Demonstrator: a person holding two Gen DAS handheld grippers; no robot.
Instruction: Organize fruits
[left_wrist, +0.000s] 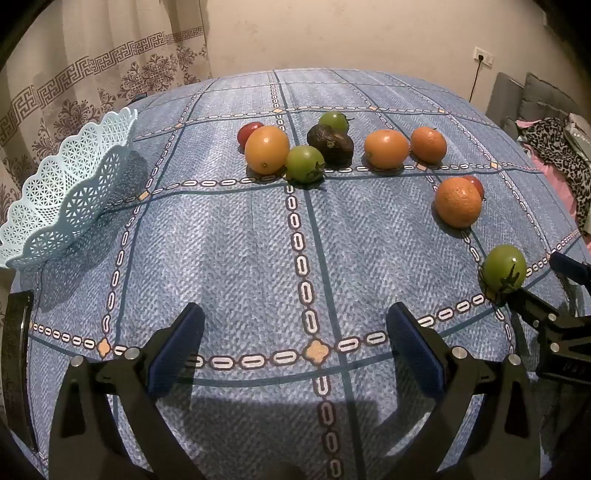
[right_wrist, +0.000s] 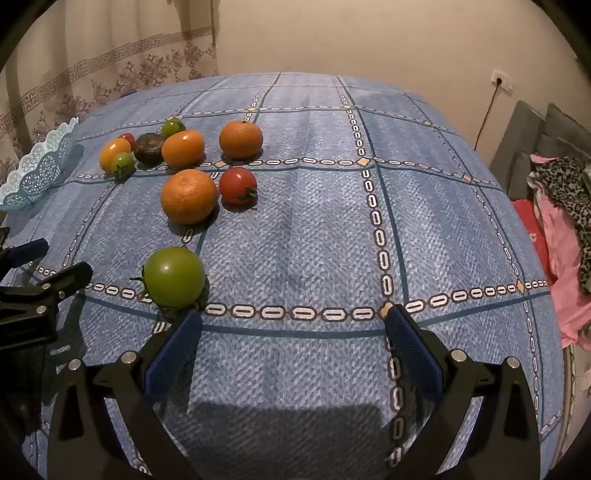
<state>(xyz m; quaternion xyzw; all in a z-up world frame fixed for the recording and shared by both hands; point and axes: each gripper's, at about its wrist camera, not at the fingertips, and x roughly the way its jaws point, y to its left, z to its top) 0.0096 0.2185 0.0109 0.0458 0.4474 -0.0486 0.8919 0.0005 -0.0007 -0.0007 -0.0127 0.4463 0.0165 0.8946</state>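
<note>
Several fruits lie on the blue checked tablecloth (left_wrist: 229, 258): oranges (left_wrist: 266, 149) (right_wrist: 188, 197), green tomatoes (left_wrist: 305, 163), red tomatoes (right_wrist: 238, 185) and one dark wrinkled fruit (left_wrist: 331, 144). A pale blue lattice basket (left_wrist: 62, 199) stands at the left, also seen at the left edge in the right wrist view (right_wrist: 37, 170). My left gripper (left_wrist: 295, 347) is open over bare cloth. My right gripper (right_wrist: 293, 347) is open too, its left finger just below a green tomato (right_wrist: 173, 277). That tomato (left_wrist: 504, 268) sits at the right in the left wrist view.
The table drops off at its near and right edges. A grey sofa with leopard-print and pink clothes (right_wrist: 561, 206) stands to the right. A patterned curtain (left_wrist: 74, 74) hangs behind the basket. A wall socket with a cable (left_wrist: 482, 59) is at the back right.
</note>
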